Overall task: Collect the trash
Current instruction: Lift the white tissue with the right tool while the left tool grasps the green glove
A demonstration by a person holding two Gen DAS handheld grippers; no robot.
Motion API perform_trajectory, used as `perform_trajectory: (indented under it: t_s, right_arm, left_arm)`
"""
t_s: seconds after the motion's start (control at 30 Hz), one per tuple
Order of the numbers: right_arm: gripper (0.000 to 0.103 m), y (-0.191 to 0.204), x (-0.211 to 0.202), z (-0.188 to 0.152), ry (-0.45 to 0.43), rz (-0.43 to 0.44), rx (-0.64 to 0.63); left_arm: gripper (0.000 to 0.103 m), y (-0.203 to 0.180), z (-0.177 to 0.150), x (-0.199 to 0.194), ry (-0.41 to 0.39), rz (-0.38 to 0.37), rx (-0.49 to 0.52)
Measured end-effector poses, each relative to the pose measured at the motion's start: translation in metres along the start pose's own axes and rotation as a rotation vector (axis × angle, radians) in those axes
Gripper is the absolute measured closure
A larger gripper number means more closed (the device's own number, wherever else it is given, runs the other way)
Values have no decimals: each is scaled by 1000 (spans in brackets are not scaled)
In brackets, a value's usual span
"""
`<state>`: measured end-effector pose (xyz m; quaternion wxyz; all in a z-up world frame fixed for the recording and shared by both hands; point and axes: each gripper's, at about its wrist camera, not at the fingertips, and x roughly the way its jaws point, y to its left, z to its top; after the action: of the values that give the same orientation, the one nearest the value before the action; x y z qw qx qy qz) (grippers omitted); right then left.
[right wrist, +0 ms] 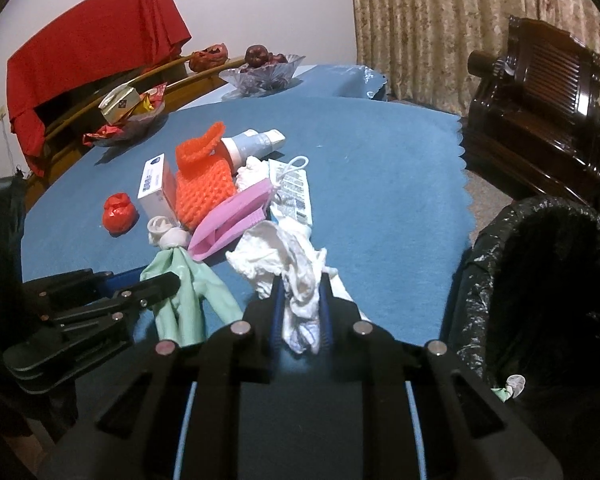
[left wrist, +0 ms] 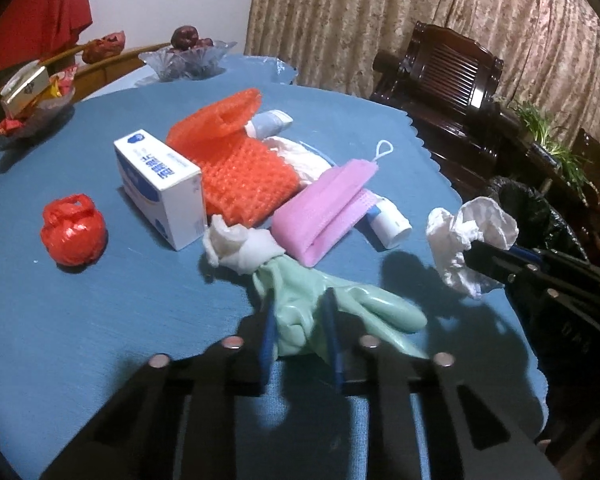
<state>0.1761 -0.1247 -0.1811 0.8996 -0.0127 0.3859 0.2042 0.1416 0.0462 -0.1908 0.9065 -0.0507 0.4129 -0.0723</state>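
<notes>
- At the far left of my left wrist view sits a small knotted red plastic bag (left wrist: 73, 230) on the blue tabletop (left wrist: 100, 312), apart from the main pile.
- Next comes a white cardboard box with blue print (left wrist: 162, 186), standing on the cloth and touching an orange foam fruit net (left wrist: 236, 168) just to its right.
- In front of these lies a pale green rubber glove with a white cuff (left wrist: 300, 292); my left hand-held gripper (left wrist: 300, 332) is closed on its palm, the blue pads (left wrist: 267, 336) pinching the rubber from both sides.
- Right of the net a folded pink face mask (left wrist: 324, 208) leans over a white tube with a blue band (left wrist: 390, 226).
- Further right my right hand-held gripper (right wrist: 300, 312) is clamped on a crumpled white tissue (right wrist: 288, 264), which hangs clear of the cloth near the tabletop's scalloped edge.
- At the far right, beside the tabletop, stands a bin lined with a black plastic bag (right wrist: 484, 280); a scrap of green and white rubbish (right wrist: 510, 387) already lies inside it.
- A dark carved wooden chair (right wrist: 540, 92) stands behind the bin, in front of a patterned beige curtain (right wrist: 420, 12).
</notes>
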Motion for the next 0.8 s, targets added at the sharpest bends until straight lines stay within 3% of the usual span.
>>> perform_trajectory:
  t_s: [0.2,0.8]
  right_arm:
    - [87,0,-12,1,-15,-9,8]
    - [87,-6,-75,17,-129,-43,31]
  left_arm:
    - [91,-8,1,-10,-20,-17,17]
    - [92,-31,29,-79,-168,-36,77]
